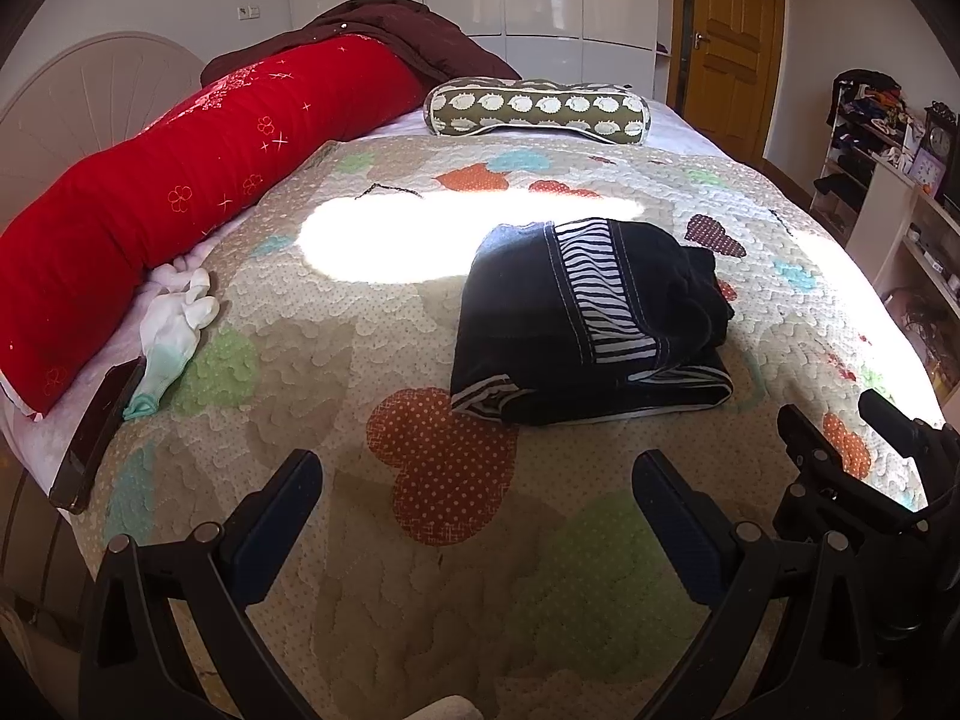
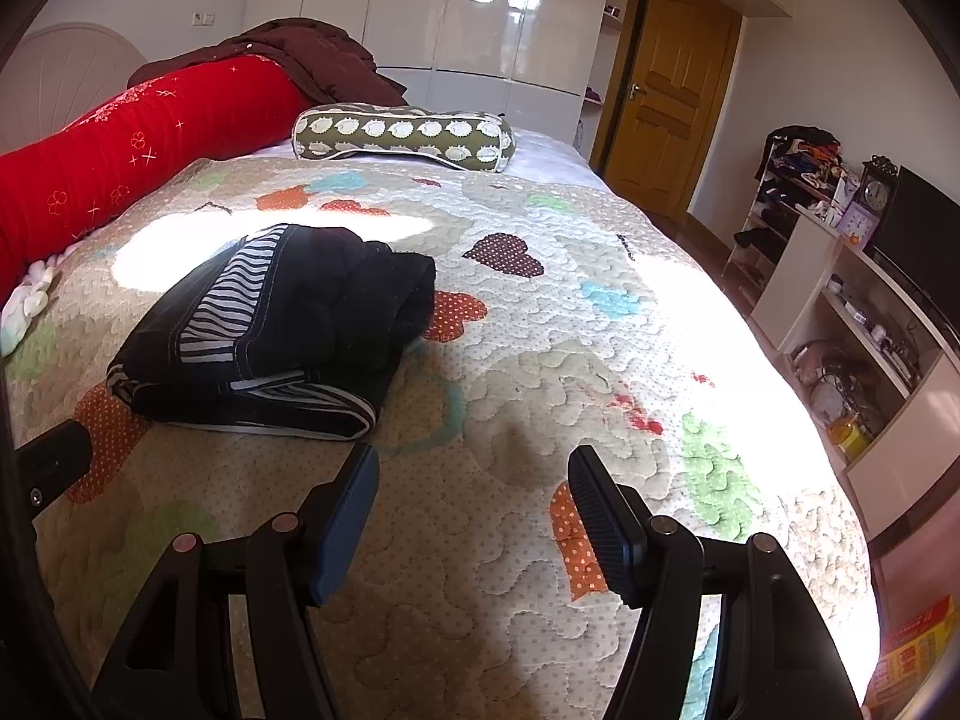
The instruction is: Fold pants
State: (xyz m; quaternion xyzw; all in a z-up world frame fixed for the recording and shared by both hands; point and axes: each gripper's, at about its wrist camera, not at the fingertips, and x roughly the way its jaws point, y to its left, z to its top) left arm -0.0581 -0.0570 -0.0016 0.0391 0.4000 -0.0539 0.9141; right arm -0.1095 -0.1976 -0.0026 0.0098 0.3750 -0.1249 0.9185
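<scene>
The folded pants [image 1: 591, 318] lie on the bed [image 1: 420, 570], near its middle. Behind them, at the far end of the bed, lies a small pillow [image 1: 537, 110]. A long bolster [image 1: 180, 180] runs along the left side of the bed, with a heaped blanket [image 1: 414, 30] at its far end. A glove [image 1: 174, 333] lies just beside the bolster, left of the pants. The left hand-held gripper [image 1: 477, 480] hangs over the bed in front of the pants. The right hand-held gripper [image 2: 471, 471] hangs to the right of the pants. Right of the bed stand shelves [image 2: 864, 324]. A door [image 2: 672, 90] is far behind.
</scene>
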